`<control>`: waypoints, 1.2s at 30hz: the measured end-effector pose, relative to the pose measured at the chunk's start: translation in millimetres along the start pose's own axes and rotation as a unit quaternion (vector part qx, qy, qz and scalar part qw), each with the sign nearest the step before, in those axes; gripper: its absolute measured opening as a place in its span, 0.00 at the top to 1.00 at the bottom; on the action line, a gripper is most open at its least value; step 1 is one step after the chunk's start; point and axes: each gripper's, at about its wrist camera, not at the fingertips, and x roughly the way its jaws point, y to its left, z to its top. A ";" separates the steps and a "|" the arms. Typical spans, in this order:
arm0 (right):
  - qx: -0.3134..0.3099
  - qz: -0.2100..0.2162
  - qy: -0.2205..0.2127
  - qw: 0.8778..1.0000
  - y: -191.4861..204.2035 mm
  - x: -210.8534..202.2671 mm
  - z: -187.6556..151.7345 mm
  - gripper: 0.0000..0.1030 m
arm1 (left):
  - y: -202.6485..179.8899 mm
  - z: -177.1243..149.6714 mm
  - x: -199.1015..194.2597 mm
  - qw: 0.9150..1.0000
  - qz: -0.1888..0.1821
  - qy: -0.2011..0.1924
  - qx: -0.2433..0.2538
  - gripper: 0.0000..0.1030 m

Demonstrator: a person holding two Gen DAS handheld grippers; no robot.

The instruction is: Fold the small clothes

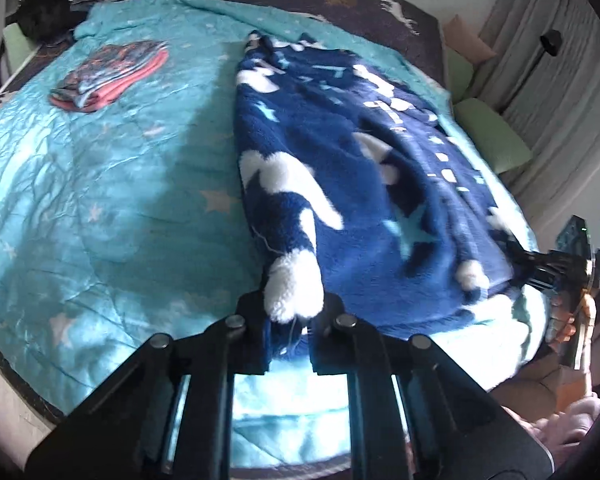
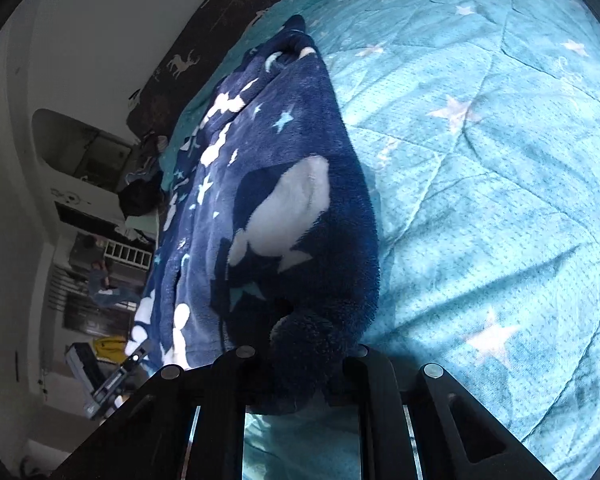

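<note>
A dark blue fleece garment [image 1: 360, 152] with white shapes and light blue stars lies stretched along the turquoise star-print quilt [image 1: 100, 184]. My left gripper [image 1: 294, 312] is shut on its near corner, where a white fluffy patch bulges between the fingers. My right gripper [image 2: 300, 360] is shut on another near corner of the same garment [image 2: 284, 184]. The right gripper also shows at the right edge of the left wrist view [image 1: 540, 268], gripping the garment's edge. The garment's far end reaches toward the dark deer-print sheet.
A folded red and blue patterned garment [image 1: 108, 76] lies on the quilt at the far left. A pile of dark clothes [image 1: 60, 4] sits at the far left corner. Green cushions [image 1: 492, 132] and a curtain are at the right. Shelves and a wall [image 2: 92, 200] lie beyond the bed.
</note>
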 end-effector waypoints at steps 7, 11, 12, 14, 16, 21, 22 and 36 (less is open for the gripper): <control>-0.042 0.047 -0.040 0.997 33.1 -33.2 0.1 0.90 | -9.9 12.2 -24.2 0.999 -0.001 -0.036 0.034 0.87; -0.043 0.007 -0.022 0.999 30.4 -24.4 0.5 0.88 | 4.9 6.6 -5.3 1.000 0.016 -0.013 0.006 0.80; -0.043 -0.004 -0.017 0.999 28.4 -21.7 -1.8 0.87 | 8.4 4.2 -0.7 1.000 0.021 -0.006 -0.001 0.74; -0.043 -0.027 -0.009 0.999 22.7 -15.5 -5.7 0.84 | 16.6 -2.2 10.0 0.999 0.019 0.017 -0.019 0.45; -0.036 -0.033 0.001 0.999 16.3 -9.3 -6.6 0.79 | 21.6 -7.2 13.7 0.999 0.009 0.023 -0.034 0.36; -0.006 -0.010 0.012 1.000 5.3 -6.1 -6.3 0.54 | 25.1 -6.8 15.1 0.999 -0.015 0.015 -0.041 0.34; -0.002 -0.004 0.013 1.000 5.0 -6.2 -6.3 0.52 | 27.0 -5.5 17.4 0.999 -0.020 0.015 -0.047 0.34; -0.009 0.012 -0.028 0.999 37.7 -28.0 4.3 0.92 | 3.7 10.6 -11.8 0.997 -0.037 -0.044 -0.046 0.88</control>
